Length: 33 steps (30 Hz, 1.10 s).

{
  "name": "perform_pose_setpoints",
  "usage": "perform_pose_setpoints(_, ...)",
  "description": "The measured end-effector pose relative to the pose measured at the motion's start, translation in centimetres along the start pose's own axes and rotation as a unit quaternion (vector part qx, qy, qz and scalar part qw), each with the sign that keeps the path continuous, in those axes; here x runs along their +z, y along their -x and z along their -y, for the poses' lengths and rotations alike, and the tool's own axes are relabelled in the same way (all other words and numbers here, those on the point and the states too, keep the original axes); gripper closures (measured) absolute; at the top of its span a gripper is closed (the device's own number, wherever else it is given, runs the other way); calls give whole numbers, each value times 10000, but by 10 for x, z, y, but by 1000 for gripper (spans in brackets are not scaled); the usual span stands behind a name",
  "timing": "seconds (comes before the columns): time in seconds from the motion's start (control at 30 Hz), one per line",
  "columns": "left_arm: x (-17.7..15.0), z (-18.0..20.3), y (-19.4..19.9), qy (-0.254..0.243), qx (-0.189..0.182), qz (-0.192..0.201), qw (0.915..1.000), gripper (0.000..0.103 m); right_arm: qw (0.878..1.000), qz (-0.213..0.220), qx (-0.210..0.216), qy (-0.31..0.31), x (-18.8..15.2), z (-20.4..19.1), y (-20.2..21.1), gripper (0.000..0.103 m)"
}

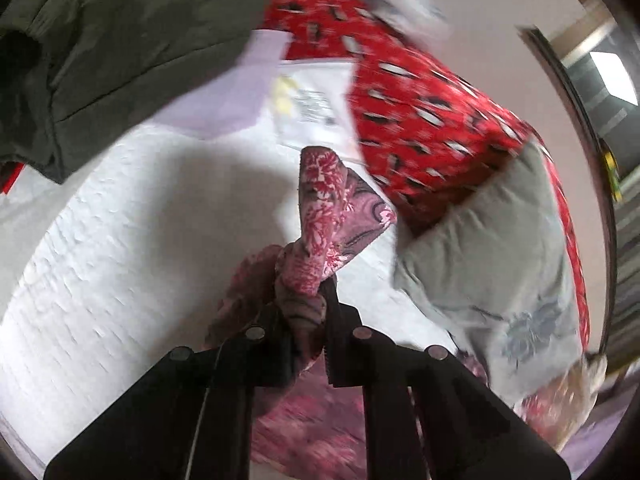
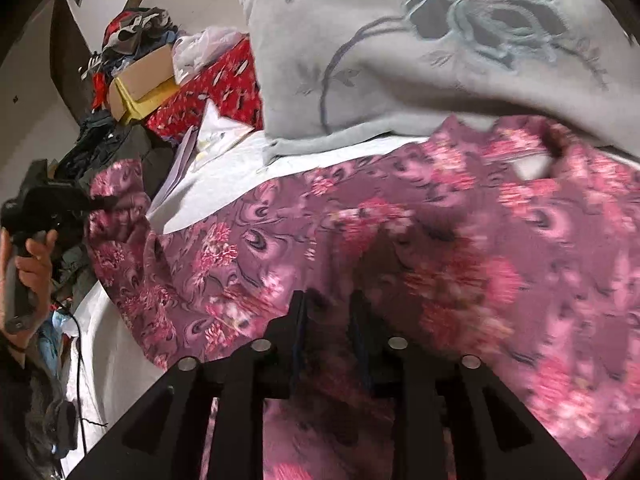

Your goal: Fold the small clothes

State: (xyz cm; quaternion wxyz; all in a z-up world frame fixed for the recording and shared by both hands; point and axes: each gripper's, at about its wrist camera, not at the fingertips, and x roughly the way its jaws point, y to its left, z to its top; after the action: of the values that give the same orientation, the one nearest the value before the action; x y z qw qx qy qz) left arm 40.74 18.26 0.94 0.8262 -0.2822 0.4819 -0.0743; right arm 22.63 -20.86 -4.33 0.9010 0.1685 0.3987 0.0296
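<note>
Left gripper [image 1: 306, 300]: mine, and it's pinched tight on a bunched corner of the pink floral garment [image 1: 340, 208], the cloth standing up in a peak past the fingertips.
Right gripper [image 2: 326, 304]: also mine, jaws a little apart, pressed down into the same pink floral garment [image 2: 360, 232]; whether the pads actually grip the cloth I cannot tell, the fabric there is blurred.
Garment: it's spread wide over the white bedsheet [image 2: 224, 176], filling the near and right side of the bed, one end lifted at the left edge where my left hand [image 2: 34, 256] holds its tool.
Grey blanket [image 2: 420, 52]: flower-patterned, lying just beyond the garment, overlapping its far edge.
Red patterned cloth [image 1: 420, 96]: further back, with papers [image 1: 312, 104] beside it on the sheet.
Dark green garment [image 1: 120, 48]: at the far left corner.
Cardboard box [image 2: 140, 80]: far end, clothes heaped on top.
</note>
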Motion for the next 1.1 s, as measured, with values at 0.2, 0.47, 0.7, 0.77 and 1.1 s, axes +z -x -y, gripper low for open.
perform_pose_setpoints(0.2,-36,66,-2,-469,-242,-191,9984,94,9972,136,-710,-163,-2,56,42,65)
perform_pose_setpoints(0.47,-102,162,-12,-1019,-615,-510,9916,94,9896,327,-321,-1360,-25,149,77,66)
perform_pose_setpoints(0.7,-180,213,-54,-1550,-522,-1140,9799,92,9884,574,29,-1407,-40,154,78,66)
perform_pose_setpoints(0.77,-203,219,-69,-1782,-327,-1285,9750,86,9887,641,46,-1352,-44,154,79,65)
perform_pose_setpoints(1.1,-232,169,-39,-1320,-476,-1338,9810,61,9860,466,137,-1598,-38,159,81,65)
